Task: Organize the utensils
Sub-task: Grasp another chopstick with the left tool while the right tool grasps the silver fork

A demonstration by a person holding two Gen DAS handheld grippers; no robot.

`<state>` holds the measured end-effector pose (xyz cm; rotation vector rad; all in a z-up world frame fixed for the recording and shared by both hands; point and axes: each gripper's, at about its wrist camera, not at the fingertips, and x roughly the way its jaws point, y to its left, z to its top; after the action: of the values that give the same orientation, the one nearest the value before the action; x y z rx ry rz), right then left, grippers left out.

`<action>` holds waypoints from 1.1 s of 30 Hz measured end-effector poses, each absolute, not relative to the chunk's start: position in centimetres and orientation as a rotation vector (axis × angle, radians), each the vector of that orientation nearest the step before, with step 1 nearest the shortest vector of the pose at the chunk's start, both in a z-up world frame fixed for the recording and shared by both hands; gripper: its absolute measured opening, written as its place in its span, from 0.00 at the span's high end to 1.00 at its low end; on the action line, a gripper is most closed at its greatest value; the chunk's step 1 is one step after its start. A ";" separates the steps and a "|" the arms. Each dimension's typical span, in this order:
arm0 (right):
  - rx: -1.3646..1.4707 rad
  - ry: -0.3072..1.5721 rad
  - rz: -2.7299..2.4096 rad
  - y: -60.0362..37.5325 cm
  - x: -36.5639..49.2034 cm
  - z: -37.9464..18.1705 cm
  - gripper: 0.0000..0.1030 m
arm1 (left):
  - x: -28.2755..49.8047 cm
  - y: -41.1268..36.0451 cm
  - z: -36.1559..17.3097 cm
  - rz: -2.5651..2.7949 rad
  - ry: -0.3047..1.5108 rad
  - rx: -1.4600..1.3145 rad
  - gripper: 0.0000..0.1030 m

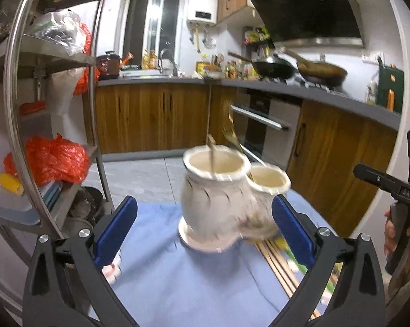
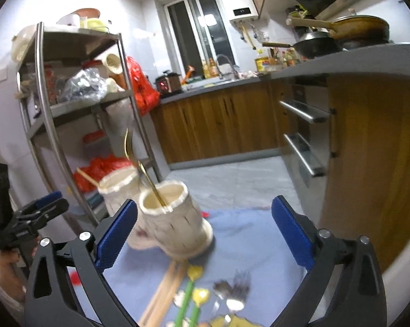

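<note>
While both claws stand wide and empty, the glossy cream ceramic holder (image 1: 226,201) (two bulbous joined cups) stands on blue cloth (image 1: 161,272). A gold fork (image 2: 139,166) leans in one cup.

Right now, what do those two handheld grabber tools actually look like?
Each is black plastic with two angled arms, silver screws at the joints and blue textured pads on the fingers. The right gripper has a pistol-style handle with small white lettering; the left gripper looks alike.
</note>
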<state>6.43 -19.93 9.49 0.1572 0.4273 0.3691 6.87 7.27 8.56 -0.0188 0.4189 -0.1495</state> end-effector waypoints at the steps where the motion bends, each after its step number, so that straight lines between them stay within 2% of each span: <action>1: 0.150 0.445 0.364 -20.0 6.2 9.1 0.05 | 6.6 6.7 8.1 -0.155 0.438 -0.012 0.05; 11: 0.141 0.660 0.303 -22.2 4.4 3.8 0.05 | 6.0 1.1 2.4 -0.214 0.622 0.054 0.05; 19: 0.030 0.754 0.276 -21.1 4.0 1.1 0.05 | 7.1 -1.7 -1.1 -0.172 0.759 0.125 0.05; 32: -0.062 0.849 0.252 -20.2 4.7 -0.8 0.05 | 8.3 -2.9 -3.4 -0.134 0.864 0.186 0.06; 33: -0.063 0.852 0.255 -20.2 4.7 -0.8 0.05 | 8.4 -3.0 -3.4 -0.133 0.869 0.189 0.08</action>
<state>4.71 -20.18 -0.82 -0.0635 0.8525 0.2548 8.44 -2.98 -3.38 0.1887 0.8694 -0.1326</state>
